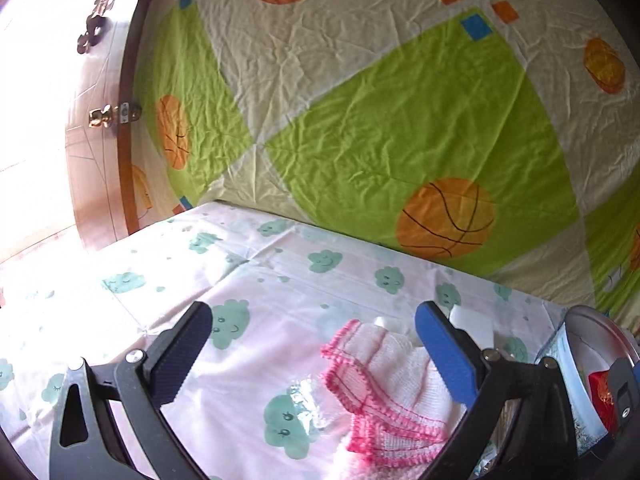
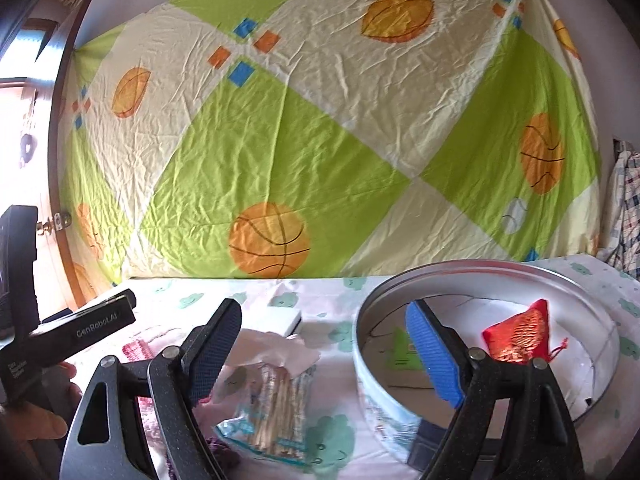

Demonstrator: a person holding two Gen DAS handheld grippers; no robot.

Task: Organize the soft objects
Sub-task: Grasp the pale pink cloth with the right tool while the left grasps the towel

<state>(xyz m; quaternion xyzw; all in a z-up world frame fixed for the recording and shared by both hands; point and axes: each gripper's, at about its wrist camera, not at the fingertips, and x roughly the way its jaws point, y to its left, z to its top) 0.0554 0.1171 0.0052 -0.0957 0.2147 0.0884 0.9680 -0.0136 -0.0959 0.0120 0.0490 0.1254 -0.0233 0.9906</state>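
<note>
Between wide-open fingers of left gripper [image 1: 314,354]: pink-edged knit cloth [image 1: 384,392], lying untouched on cloud-print sheet [image 1: 256,276]. Right gripper [image 2: 324,350] equally spread, holding nothing, above packet of wooden sticks [image 2: 276,404] and crumpled tissue [image 2: 276,350]. Just right, round tin [image 2: 500,276] containing red pouch [image 2: 518,334]. Behind, basketball-print cloth [image 2: 320,128].

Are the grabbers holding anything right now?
No. The left gripper is open above the pink knitted cloth; the right gripper is open too.
</note>
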